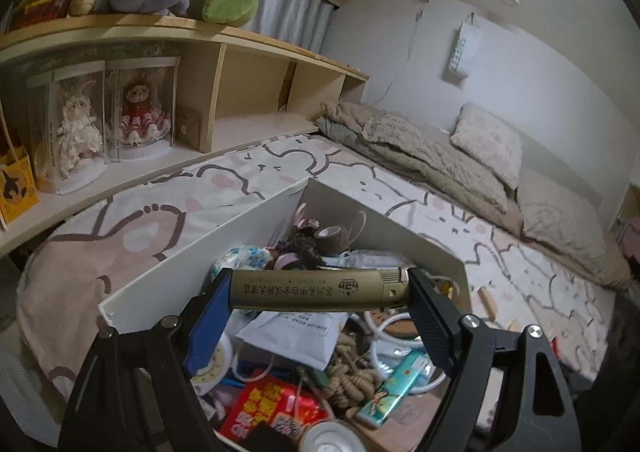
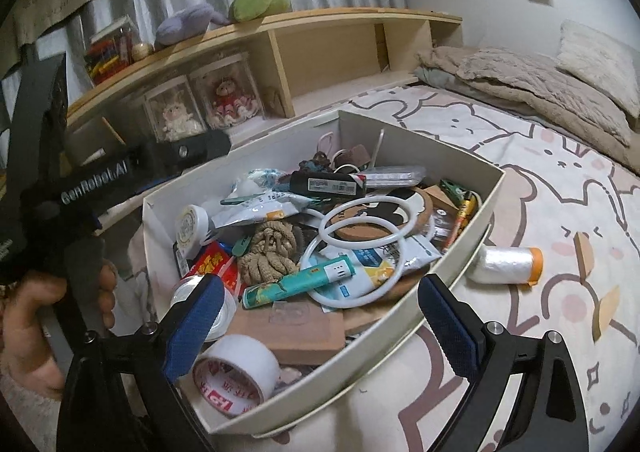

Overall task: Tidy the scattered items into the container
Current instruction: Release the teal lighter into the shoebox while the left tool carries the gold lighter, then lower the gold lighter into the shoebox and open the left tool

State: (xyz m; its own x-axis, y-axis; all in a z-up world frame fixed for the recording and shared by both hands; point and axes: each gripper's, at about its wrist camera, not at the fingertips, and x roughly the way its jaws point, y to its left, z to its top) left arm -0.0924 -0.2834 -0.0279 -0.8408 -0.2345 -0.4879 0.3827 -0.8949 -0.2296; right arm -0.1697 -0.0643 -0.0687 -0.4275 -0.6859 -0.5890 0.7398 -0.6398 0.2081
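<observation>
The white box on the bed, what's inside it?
The white box holds a tape roll, white rings, a knotted rope, a teal lighter and packets. Whatever lies beneath the pile is covered.

Each handheld gripper [image 2: 320, 316] has a black frame with silver screws and two fingers faced with ridged blue pads [image 2: 192, 326]. The left gripper's [image 1: 318, 310] black body carries white "GenRobot.AI" lettering [image 2: 94, 181]. A pale fuzzy sleeve cuff [image 2: 16, 404] shows at the wrist.
</observation>
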